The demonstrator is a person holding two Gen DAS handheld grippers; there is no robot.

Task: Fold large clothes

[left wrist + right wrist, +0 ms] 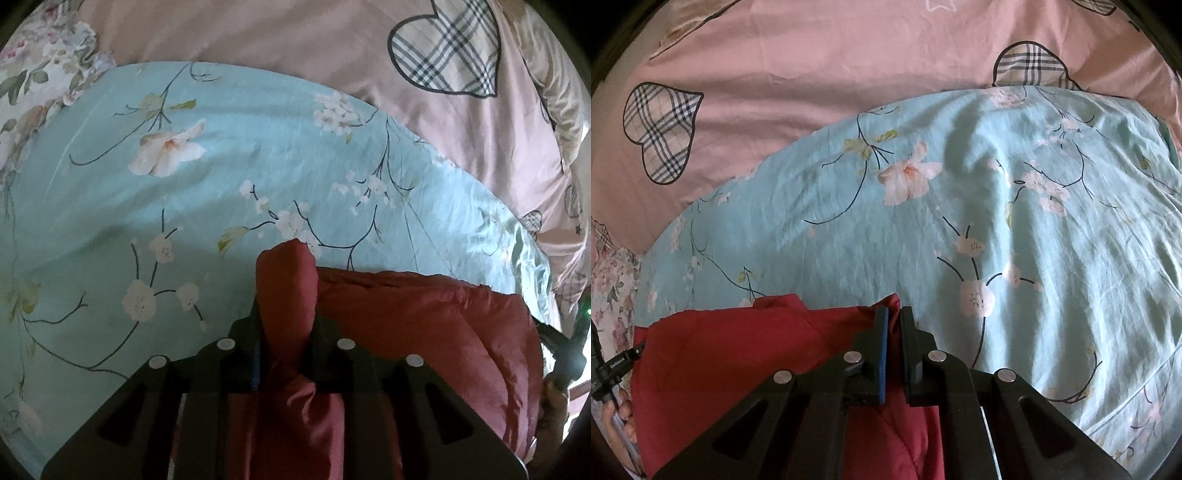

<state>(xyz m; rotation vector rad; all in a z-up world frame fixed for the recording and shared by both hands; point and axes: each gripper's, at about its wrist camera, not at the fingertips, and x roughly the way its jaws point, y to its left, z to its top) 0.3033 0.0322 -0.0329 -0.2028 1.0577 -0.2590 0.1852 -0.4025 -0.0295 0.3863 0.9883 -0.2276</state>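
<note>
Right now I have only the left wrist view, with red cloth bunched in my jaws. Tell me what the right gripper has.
Observer: The right gripper has its jaws closed on a thin edge of the red garment, at its far right corner.
Operator: Describe the cloth ahead of that gripper.
Observer: The teal floral sheet lies ahead, and deep creases run through it on the right side.
Operator: Say how the garment lies beside that gripper.
Observer: In the right wrist view it spreads away to the left, with a small bump sticking up along its far edge.
</note>
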